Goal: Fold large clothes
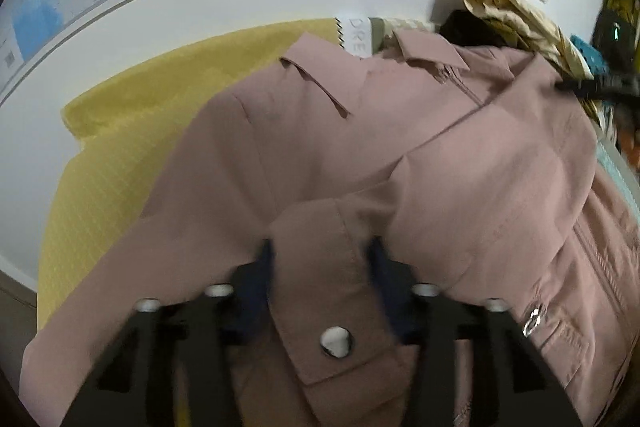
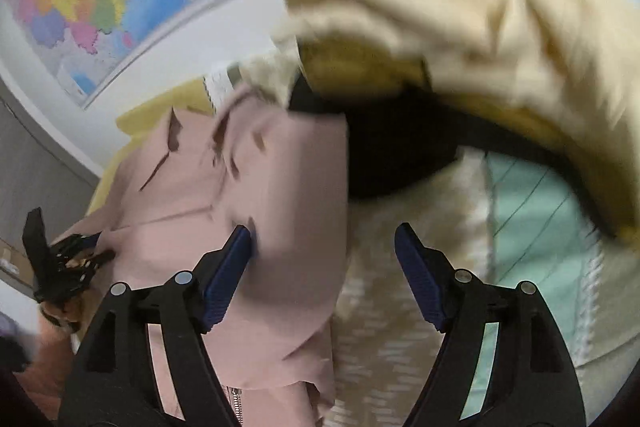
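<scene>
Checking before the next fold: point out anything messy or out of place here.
The pink jacket lies rumpled, its cuff pinched in the left tool. A cream garment and a black one sit heaped beside it, unfolded.

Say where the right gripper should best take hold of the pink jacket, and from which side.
Probably the pink jacket's free right-hand edge, approached from the bare striped cover beside it. That edge lies flat and clear between the right gripper's open fingers, while the left gripper has the buttoned cuff.
</scene>
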`<state>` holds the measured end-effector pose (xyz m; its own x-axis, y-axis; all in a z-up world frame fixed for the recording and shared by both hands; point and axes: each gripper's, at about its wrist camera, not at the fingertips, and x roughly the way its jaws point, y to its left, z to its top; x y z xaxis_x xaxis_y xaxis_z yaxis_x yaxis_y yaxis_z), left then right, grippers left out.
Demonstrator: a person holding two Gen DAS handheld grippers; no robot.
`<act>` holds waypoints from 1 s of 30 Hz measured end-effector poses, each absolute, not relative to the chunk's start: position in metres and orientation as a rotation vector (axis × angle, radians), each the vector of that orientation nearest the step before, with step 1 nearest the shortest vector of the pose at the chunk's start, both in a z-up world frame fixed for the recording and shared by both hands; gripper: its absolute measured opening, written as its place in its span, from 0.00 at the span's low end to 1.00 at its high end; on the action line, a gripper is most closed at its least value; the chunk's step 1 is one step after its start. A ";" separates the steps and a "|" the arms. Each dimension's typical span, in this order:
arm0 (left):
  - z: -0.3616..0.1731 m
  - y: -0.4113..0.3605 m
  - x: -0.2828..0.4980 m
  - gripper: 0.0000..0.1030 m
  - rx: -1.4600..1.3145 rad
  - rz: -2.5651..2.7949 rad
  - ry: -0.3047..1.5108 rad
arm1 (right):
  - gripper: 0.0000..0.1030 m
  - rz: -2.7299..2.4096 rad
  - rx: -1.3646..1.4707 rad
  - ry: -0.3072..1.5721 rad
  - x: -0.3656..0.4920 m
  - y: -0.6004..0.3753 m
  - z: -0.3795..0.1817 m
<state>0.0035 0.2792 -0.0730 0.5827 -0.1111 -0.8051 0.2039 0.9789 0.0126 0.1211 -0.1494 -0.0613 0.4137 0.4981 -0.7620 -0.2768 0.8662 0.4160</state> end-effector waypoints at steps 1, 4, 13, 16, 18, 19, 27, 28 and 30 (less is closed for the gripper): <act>-0.071 0.279 0.005 0.26 0.106 -0.170 0.923 | 0.72 0.497 0.243 1.055 0.123 -0.148 -0.070; -0.060 0.280 0.008 0.18 0.116 -0.110 0.885 | 0.44 0.545 0.248 1.063 0.126 -0.134 -0.078; -0.052 0.297 0.006 0.56 0.098 -0.039 0.849 | 0.33 0.374 0.005 1.016 0.130 -0.108 -0.074; -0.029 0.323 -0.017 0.70 0.014 -0.016 0.778 | 0.48 0.353 -0.023 1.003 0.115 -0.107 -0.067; -0.016 0.340 -0.036 0.71 0.006 0.043 0.754 | 0.55 0.339 -0.038 0.955 0.102 -0.110 -0.054; -0.010 0.349 -0.046 0.71 0.002 0.071 0.742 | 0.58 0.331 -0.035 0.920 0.094 -0.109 -0.043; 0.015 0.414 -0.131 0.75 0.004 0.271 0.732 | 0.69 0.674 -0.075 0.786 0.041 -0.027 0.011; 0.013 0.417 -0.138 0.81 0.008 0.274 0.741 | 0.69 0.727 -0.093 0.789 0.037 -0.013 0.011; 0.002 0.424 -0.153 0.82 0.019 0.286 0.768 | 0.69 0.872 -0.136 0.818 0.023 0.033 0.007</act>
